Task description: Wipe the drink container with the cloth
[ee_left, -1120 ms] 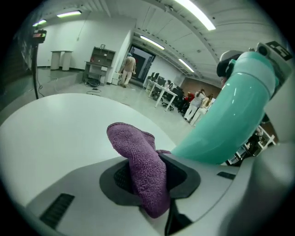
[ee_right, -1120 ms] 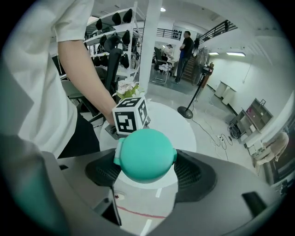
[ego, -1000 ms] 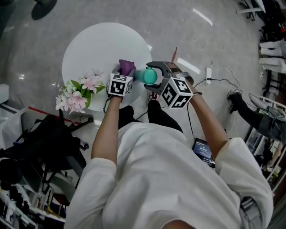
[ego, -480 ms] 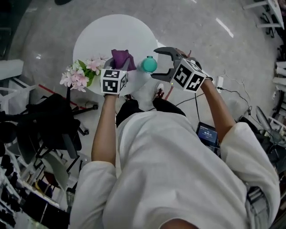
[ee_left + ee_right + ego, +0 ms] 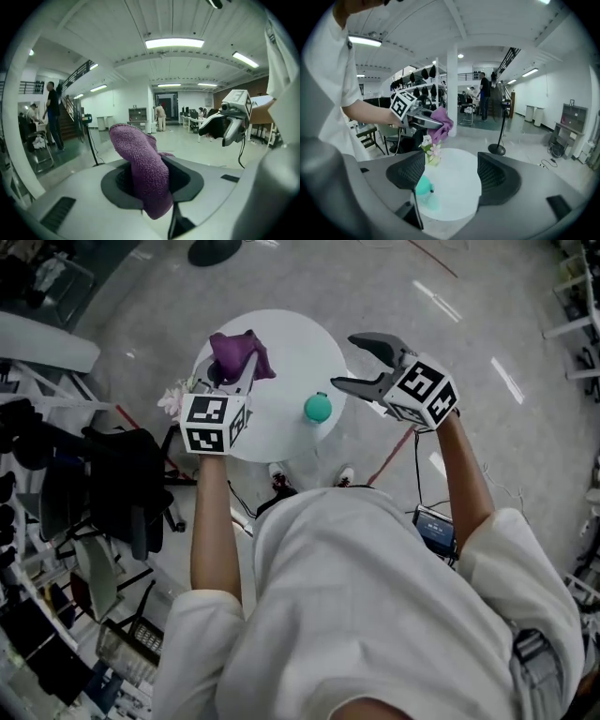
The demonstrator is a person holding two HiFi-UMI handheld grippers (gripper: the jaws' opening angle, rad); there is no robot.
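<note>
Purple cloth (image 5: 239, 354), teal drink container (image 5: 318, 408), white round table (image 5: 281, 367). The flowers (image 5: 431, 150) are pink and white, with green leaves.

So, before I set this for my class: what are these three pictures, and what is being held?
A person holds hand-worked tongs in each hand; no robot. The top-down picture comes from a camera on the head; the other two from cameras riding on each tongs. A white round table carries a teal drink container and flowers. The left tongs are shut on a purple cloth, held in the air. The right tongs are open and empty, having just closed slightly.
</note>
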